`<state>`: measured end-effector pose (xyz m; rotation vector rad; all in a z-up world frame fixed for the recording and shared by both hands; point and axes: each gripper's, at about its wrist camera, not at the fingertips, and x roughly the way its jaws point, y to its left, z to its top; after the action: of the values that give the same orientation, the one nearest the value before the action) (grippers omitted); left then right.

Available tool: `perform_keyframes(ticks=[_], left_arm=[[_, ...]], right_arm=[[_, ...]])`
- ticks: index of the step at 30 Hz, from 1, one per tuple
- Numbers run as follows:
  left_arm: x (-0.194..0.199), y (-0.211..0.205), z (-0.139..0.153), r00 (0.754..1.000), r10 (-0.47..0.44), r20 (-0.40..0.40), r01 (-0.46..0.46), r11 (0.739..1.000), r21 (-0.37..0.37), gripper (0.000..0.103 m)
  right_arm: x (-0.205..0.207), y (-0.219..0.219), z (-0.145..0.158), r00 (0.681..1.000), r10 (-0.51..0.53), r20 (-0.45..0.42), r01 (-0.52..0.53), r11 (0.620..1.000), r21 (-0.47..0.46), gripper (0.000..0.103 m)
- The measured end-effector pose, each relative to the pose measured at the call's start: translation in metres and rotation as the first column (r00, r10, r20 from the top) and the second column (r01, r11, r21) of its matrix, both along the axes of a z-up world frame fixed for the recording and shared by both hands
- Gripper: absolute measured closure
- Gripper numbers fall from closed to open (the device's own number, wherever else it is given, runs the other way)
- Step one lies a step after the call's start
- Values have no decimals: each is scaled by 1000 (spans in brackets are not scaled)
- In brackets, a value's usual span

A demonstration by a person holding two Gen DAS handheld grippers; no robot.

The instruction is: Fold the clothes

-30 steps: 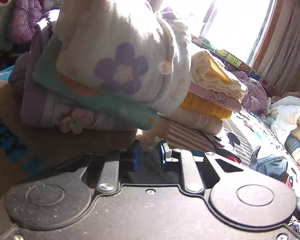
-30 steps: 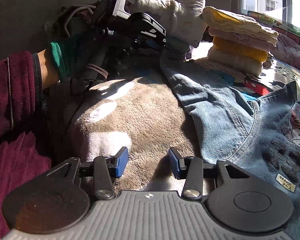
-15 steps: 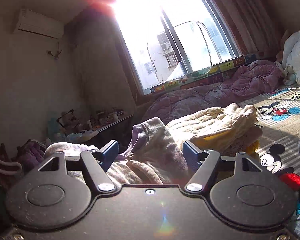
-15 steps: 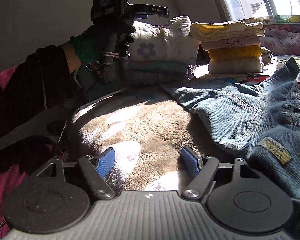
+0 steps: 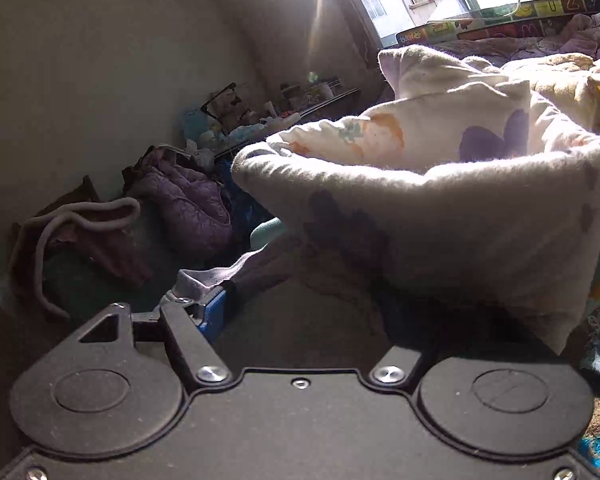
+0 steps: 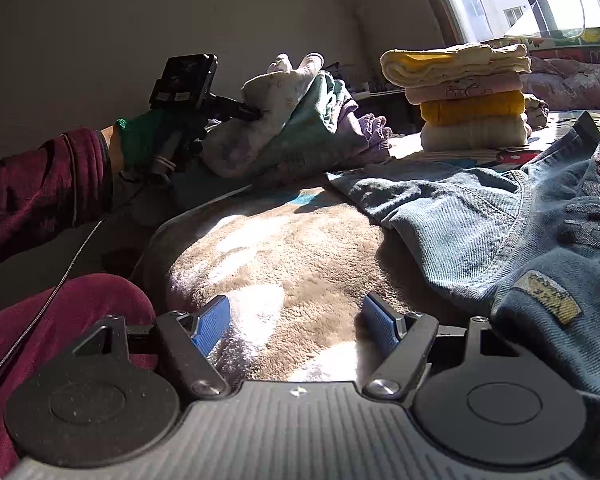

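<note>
Your left hand (image 6: 156, 140), gloved in green below a maroon sleeve (image 6: 40, 184), holds the left claw (image 5: 308, 320) roughly level against the near side of the floral bundle (image 6: 284, 120). That stack of folded clothes leans, its long side running along the bed's far edge toward the window. In the left wrist view only one blue pad (image 5: 212, 314) shows; the cream cloth with purple flowers (image 5: 440, 216) covers the other, so you cannot tell whether the pads press it. The jaws are opening, with the cloth's lower edge between them.

Your right claw (image 6: 296, 326) rests low over the tan blanket (image 6: 284, 248) near the bed's front edge, jaws wide apart and holding nothing. The denim jacket (image 6: 480, 216) lies spread just beside it, stretching back toward the tidy folded stack (image 6: 468, 96).
</note>
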<state>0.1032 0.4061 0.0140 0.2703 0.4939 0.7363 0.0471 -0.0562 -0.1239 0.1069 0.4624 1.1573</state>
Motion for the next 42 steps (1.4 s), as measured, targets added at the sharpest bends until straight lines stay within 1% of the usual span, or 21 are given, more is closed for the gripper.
perform_keyframes(ticks=[3, 6, 10, 12, 15, 17, 19, 22, 24, 26, 28, 30, 32, 33, 34, 35, 36, 37, 38, 39, 42], left_arm=[[-33, 19, -2, 998, 60, 3, -60, 995, -73, 32], [-63, 27, -5, 999, 28, 19, -25, 988, -155, 34], [-68, 16, -17, 998, -20, -63, 12, 992, -124, 27], [-76, 6, -13, 997, -52, -50, 46, 993, -111, 28], [-86, -16, -10, 993, -84, -81, 80, 996, -50, 28], [-94, -35, -8, 992, -84, -93, 84, 996, -10, 28], [-105, -53, 2, 992, -109, -58, 108, 994, -17, 28], [-122, -88, 19, 987, -157, 22, 157, 987, -17, 27], [-118, -116, 13, 964, -265, 1, 265, 963, -46, 26], [-112, -143, 5, 924, -382, -27, 379, 922, -82, 22], [-91, -167, -31, 876, -446, -185, 448, 893, -29, 22], [-70, -171, -80, 814, -410, -412, 480, 874, 77, 23], [-61, -154, -118, 758, -375, -534, 539, 821, 188, 21], [-56, -137, -119, 754, -390, -529, 543, 823, 167, 10], [-47, -121, -113, 765, -365, -530, 519, 837, 173, 7], [-38, -108, -116, 752, -303, -585, 523, 815, 250, 9], [-30, -97, -122, 728, -226, -647, 542, 768, 341, 21], [-22, -85, -128, 703, -141, -697, 563, 709, 424, 27], [-14, -70, -126, 708, -98, -699, 543, 708, 451, 31], [-5, -54, -122, 724, -71, -686, 505, 732, 458, 31], [23, -12, -109, 815, 42, -578, 338, 776, 533, 36]], right_arm=[[0, -1, 1, 1000, -1, -5, 1, 1000, 3, 30], [0, -1, 1, 1000, -2, -8, 2, 1000, 5, 30], [-1, -2, 5, 999, -13, -31, 13, 1000, -6, 30], [-1, -3, 10, 998, -21, -52, 20, 1000, -18, 29], [-3, -7, 23, 997, -16, -80, 11, 998, -57, 25], [-6, -8, 36, 998, -8, -55, 2, 995, -102, 25], [-8, -10, 51, 1000, 5, -26, -9, 992, -129, 25], [-3, -23, 71, 1000, 28, 2, -28, 994, -101, 19], [8, -32, 77, 999, 31, -13, -32, 997, -71, 19], [22, -39, 75, 999, 21, -24, -22, 998, -60, 19], [33, -47, 67, 999, -4, -33, 2, 999, -52, 19], [45, -57, 54, 996, -42, -78, 40, 999, -25, 19], [55, -69, 41, 987, -85, -138, 86, 996, -1, 19], [58, -73, 38, 983, -100, -154, 102, 995, 3, 19], [61, -75, 38, 981, -108, -161, 111, 994, 9, 19], [64, -77, 38, 979, -114, -166, 119, 993, 16, 19], [65, -78, 39, 980, -114, -165, 119, 993, 25, 19], [66, -79, 40, 980, -113, -164, 120, 992, 32, 19], [67, -79, 40, 980, -115, -165, 121, 992, 31, 19], [68, -78, 39, 979, -116, -168, 122, 992, 26, 19], [68, -74, 37, 980, -117, -159, 120, 993, 6, 19]])
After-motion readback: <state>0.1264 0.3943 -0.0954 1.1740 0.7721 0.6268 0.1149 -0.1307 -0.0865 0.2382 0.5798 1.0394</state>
